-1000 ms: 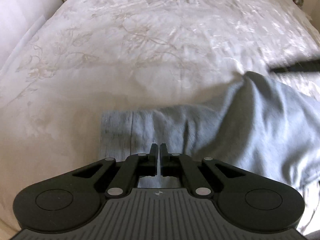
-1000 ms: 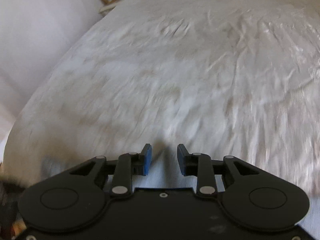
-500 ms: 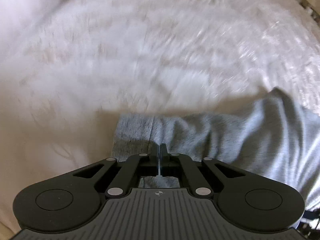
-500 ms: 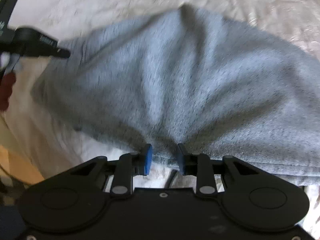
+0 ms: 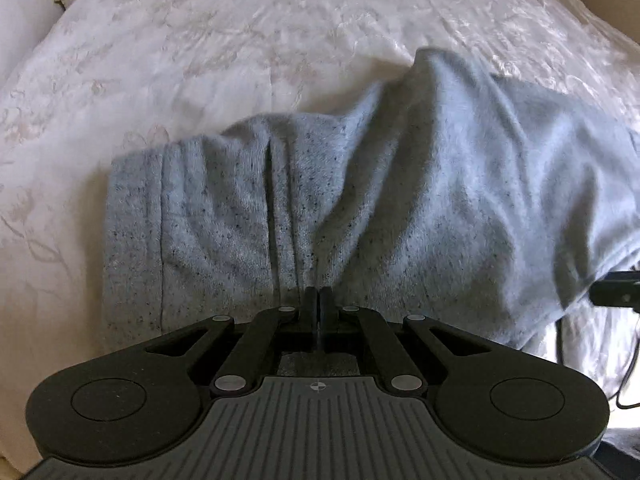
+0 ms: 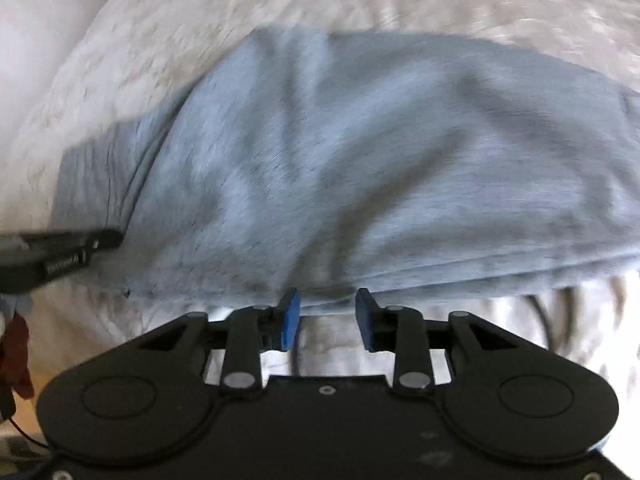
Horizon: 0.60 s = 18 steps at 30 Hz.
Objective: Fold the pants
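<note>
Right claw (image 6: 327,307) now down at pants (image 6: 360,168) edge.

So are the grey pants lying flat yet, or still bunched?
Still bunched: the grey pants rise in ridges on the bedspread, pinched by the shut left gripper.

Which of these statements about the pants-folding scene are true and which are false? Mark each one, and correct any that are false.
1. The pants are grey. True.
2. The left claw is wide open with nothing in it. False: its jaws are shut on the pants' near edge.
3. The pants lie on a white, patterned bedspread. True.
4. The right claw is clamped tight on the pants. False: its blue pads stand apart at the fabric's edge and have just been opening.
5. The pants lie perfectly flat and smooth. False: the fabric is bunched into folds and ridges.
</note>
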Each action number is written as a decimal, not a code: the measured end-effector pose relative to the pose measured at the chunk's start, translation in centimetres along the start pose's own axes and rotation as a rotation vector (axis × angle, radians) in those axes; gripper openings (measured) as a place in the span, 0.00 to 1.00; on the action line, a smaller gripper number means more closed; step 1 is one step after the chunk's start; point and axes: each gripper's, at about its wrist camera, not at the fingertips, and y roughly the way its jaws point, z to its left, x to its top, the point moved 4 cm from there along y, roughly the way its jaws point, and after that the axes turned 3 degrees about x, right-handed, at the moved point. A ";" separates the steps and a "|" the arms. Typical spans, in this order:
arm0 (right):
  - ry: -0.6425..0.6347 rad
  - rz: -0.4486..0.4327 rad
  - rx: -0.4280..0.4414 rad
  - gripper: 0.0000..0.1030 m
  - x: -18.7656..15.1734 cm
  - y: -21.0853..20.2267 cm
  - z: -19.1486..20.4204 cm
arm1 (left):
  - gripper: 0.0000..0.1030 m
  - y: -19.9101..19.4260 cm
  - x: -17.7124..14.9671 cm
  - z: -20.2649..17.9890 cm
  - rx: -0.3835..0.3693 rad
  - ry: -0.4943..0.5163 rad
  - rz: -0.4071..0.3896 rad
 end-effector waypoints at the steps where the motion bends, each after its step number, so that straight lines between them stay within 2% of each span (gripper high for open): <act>1: 0.031 -0.026 -0.004 0.35 0.0 -0.9 -1.1 | 0.03 -0.5 0.3 -0.3 0.003 -0.011 -0.009; 6: 0.214 -0.154 -0.055 0.36 0.7 -5.1 -7.9 | 0.03 -3.4 2.4 -2.7 0.015 0.001 -0.110; 10: 0.335 -0.209 -0.114 0.36 0.8 -6.7 -14.1 | 0.03 -4.1 3.7 -7.2 -0.008 0.019 -0.132; 13: 0.414 -0.221 -0.112 0.38 0.7 -7.1 -18.7 | 0.03 -4.1 3.9 -10.6 0.007 0.030 -0.104; 15: 0.458 -0.224 -0.096 0.39 0.7 -7.1 -21.2 | 0.03 -4.0 3.8 -12.8 -0.019 0.020 -0.084; 18: 0.497 -0.209 -0.063 0.40 0.6 -6.7 -23.8 | 0.03 -3.5 3.8 -16.2 -0.012 0.073 -0.066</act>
